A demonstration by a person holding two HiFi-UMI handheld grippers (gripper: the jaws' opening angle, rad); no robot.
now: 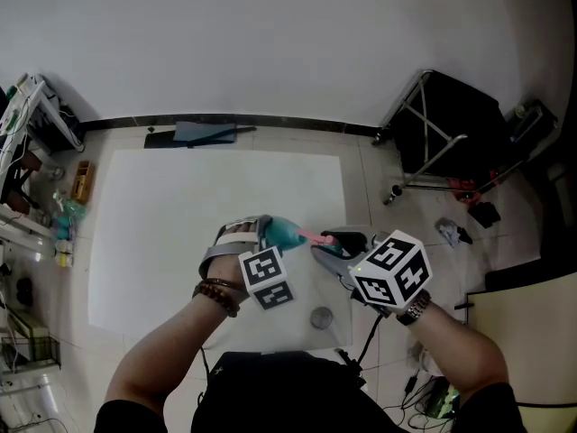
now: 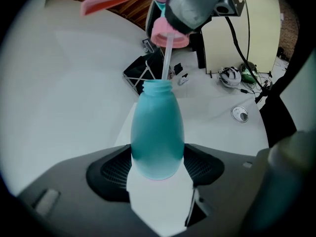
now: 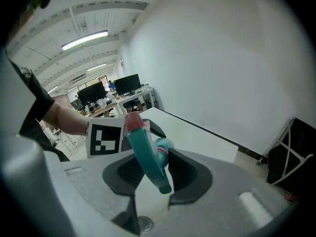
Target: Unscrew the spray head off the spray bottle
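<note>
A teal spray bottle [image 2: 157,132] sits between the jaws of my left gripper [image 2: 157,164], which is shut on its lower body. Its neck is bare. The spray head [image 2: 170,31], with a pink trigger and pink collar, hangs just above the neck, and its clear dip tube [image 2: 166,60] still reaches down into the bottle. My right gripper [image 3: 157,174] is shut on the teal spray head [image 3: 148,157]. In the head view the bottle [image 1: 287,234] and the spray head [image 1: 320,238] lie between the left gripper [image 1: 261,242] and the right gripper [image 1: 335,249], above the white table's near right corner.
The white table [image 1: 180,206] stretches to the left and far side. A small round metal piece [image 1: 321,317] lies near its front edge. A black folding stand [image 1: 442,129] is on the floor at right, and cluttered shelves [image 1: 36,179] at left.
</note>
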